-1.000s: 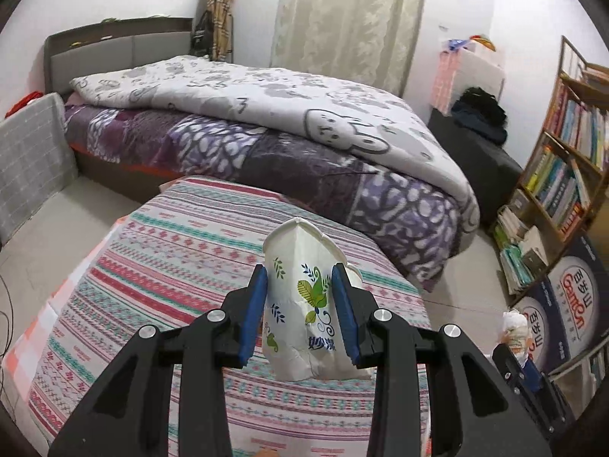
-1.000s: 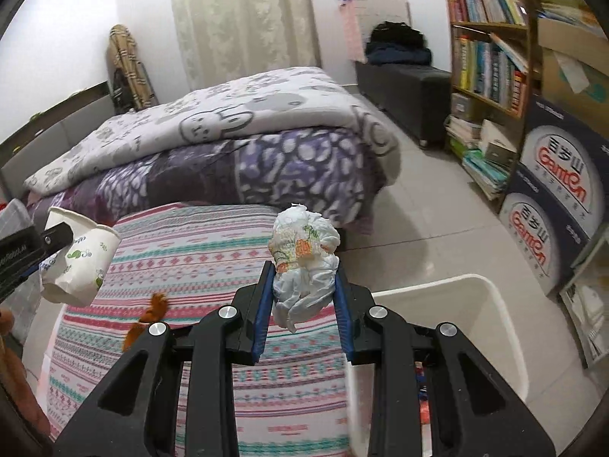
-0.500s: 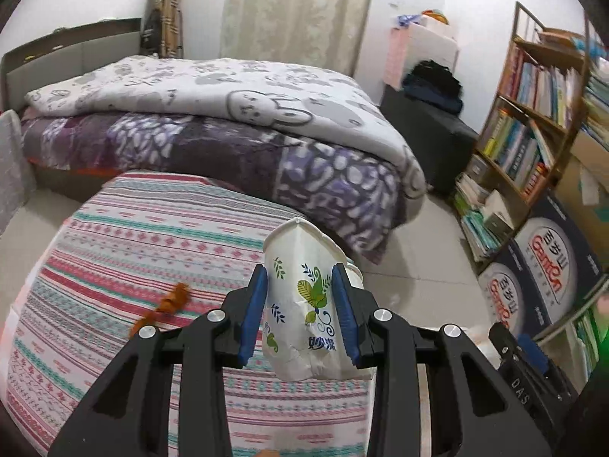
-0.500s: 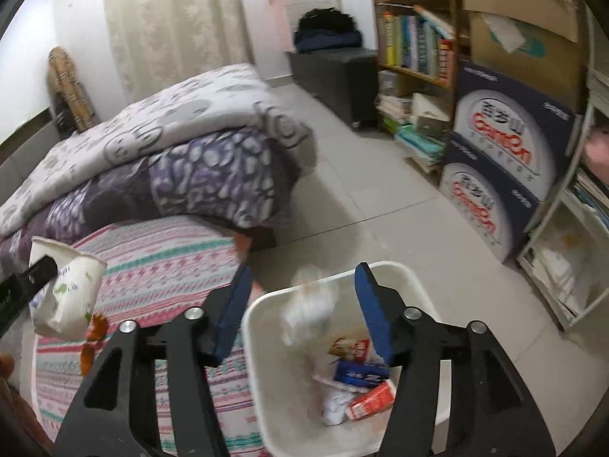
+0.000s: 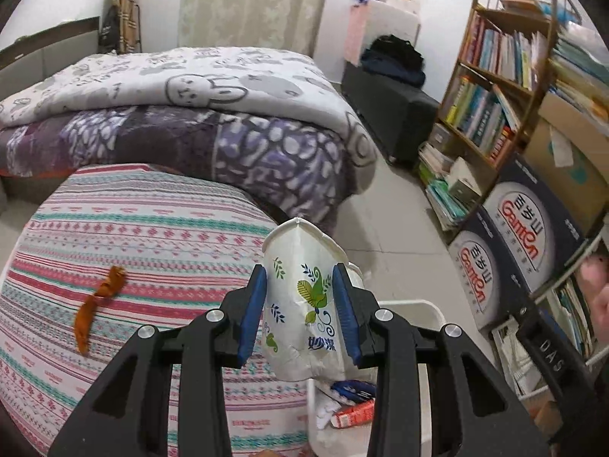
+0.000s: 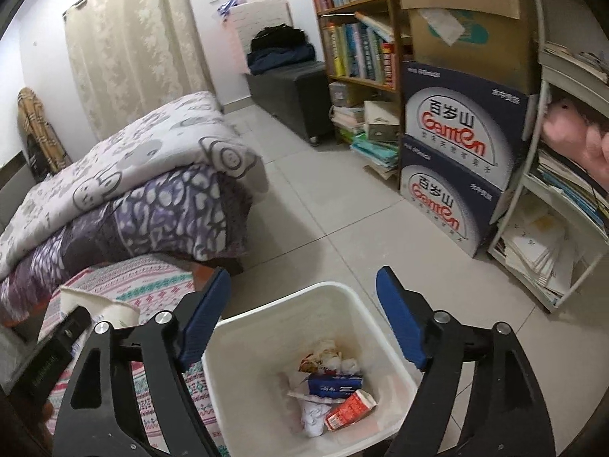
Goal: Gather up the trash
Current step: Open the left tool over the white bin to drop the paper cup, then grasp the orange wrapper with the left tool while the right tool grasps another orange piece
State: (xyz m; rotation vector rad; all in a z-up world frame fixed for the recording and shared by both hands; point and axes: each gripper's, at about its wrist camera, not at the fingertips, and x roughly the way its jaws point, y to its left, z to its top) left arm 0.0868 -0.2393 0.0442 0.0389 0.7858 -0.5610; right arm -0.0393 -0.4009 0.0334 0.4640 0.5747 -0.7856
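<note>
left wrist view: left hand-held gripper (image 5: 300, 306) at bottom centre, blue pads clamped on a crumpled paper cup (image 5: 302, 304) w/ leaf print, held upright above the edge of the striped tabletop (image 5: 152, 236). orange scrap (image 5: 97, 304) lies on the cloth at left. white bin (image 5: 426, 308) just right of the cup, trash inside.

right wrist view: right hand-held gripper (image 6: 304, 320) at bottom, jaws wide apart, nothing btwn them, directly above the white bin (image 6: 266, 316). in the bin: tissue wads (image 6: 335, 358), blue packet (image 6: 335, 382), red carton (image 6: 350, 409). cup rim (image 6: 99, 304) shows at lower left.
</note>
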